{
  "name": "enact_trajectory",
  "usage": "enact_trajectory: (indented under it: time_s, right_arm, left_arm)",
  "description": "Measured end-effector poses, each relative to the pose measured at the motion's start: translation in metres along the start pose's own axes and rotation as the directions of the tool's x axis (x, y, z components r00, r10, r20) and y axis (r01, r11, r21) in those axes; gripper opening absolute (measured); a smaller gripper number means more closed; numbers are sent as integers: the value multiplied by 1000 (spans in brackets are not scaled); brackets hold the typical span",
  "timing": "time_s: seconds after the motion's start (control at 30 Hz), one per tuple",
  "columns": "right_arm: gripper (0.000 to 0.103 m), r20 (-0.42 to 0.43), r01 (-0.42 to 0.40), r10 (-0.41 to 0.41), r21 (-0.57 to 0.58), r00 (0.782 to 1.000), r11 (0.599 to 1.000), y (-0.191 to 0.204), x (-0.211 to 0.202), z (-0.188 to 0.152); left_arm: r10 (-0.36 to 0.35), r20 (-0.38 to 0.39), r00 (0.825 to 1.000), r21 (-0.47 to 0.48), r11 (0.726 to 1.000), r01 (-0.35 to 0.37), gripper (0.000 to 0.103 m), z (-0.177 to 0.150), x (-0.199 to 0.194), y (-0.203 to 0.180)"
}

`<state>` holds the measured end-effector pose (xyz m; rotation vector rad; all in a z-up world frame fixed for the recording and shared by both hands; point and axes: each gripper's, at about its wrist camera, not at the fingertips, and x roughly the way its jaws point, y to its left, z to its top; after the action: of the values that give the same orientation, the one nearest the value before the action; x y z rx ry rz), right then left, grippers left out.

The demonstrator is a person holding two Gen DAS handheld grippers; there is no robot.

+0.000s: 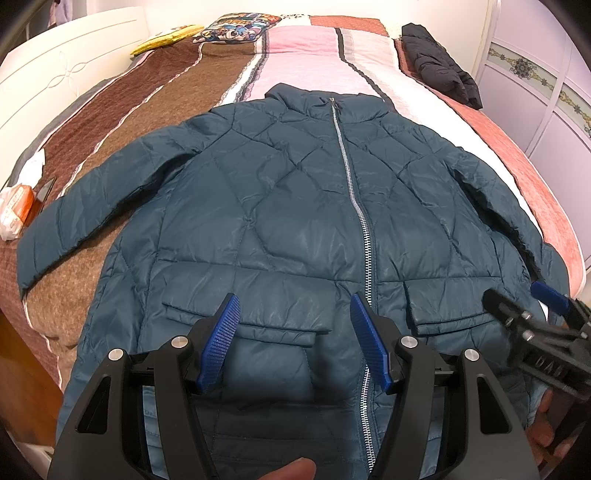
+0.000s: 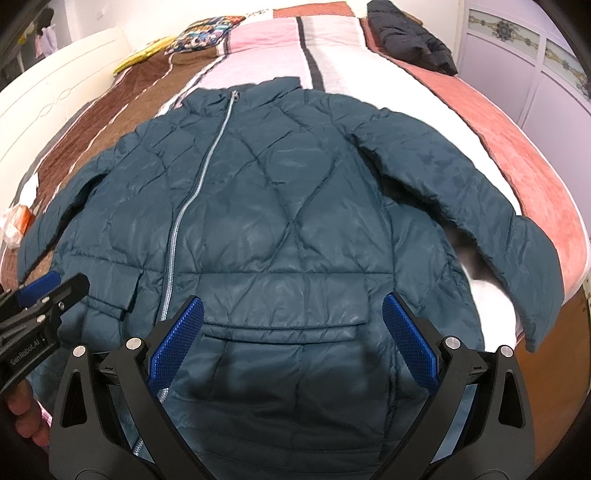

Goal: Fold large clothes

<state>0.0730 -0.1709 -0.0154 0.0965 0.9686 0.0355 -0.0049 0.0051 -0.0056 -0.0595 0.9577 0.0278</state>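
A teal quilted puffer jacket (image 1: 295, 192) lies flat and zipped, front up, on the bed, collar at the far end, both sleeves spread out to the sides. It also shows in the right wrist view (image 2: 288, 206). My left gripper (image 1: 293, 306) is open and empty, hovering over the left pocket flap near the hem. My right gripper (image 2: 293, 308) is open and empty over the right pocket flap. The right gripper also shows in the left wrist view (image 1: 517, 299), and the left gripper in the right wrist view (image 2: 59, 284).
The bed has a striped brown, pink and salmon cover (image 1: 306, 55). A folded black jacket (image 1: 439, 62) lies at the far right. A patterned pillow (image 1: 236, 27) and a yellow item (image 1: 166, 38) lie at the far left. An orange-and-white packet (image 1: 14, 210) sits at the left edge.
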Motion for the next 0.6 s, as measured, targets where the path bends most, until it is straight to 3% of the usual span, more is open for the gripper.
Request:
enact_trajectory:
  time_s: [0.17, 0.27, 0.4, 0.47, 0.6]
  right_arm:
    - [97, 27, -28, 24, 168, 999, 985, -49, -13, 11]
    - [97, 10, -60, 60, 346, 998, 936, -99, -14, 7]
    - [97, 2, -85, 106, 613, 994, 786, -171, -11, -10]
    - [97, 23, -116, 146, 732, 989, 672, -203, -9, -23]
    - [94, 95, -203, 232, 839, 968, 505, -235, -1, -34]
  left_arm:
    - [-13, -1, 1000, 3, 1000, 13, 62, -2, 3, 0]
    - [-25, -4, 1000, 5, 1000, 25, 62, 0, 3, -2]
    - [-46, -7, 999, 6, 999, 46, 62, 1, 4, -2]
    - [-56, -9, 998, 4, 998, 56, 62, 1, 5, -1]
    - [-69, -19, 997, -7, 998, 69, 62, 2, 9, 2]
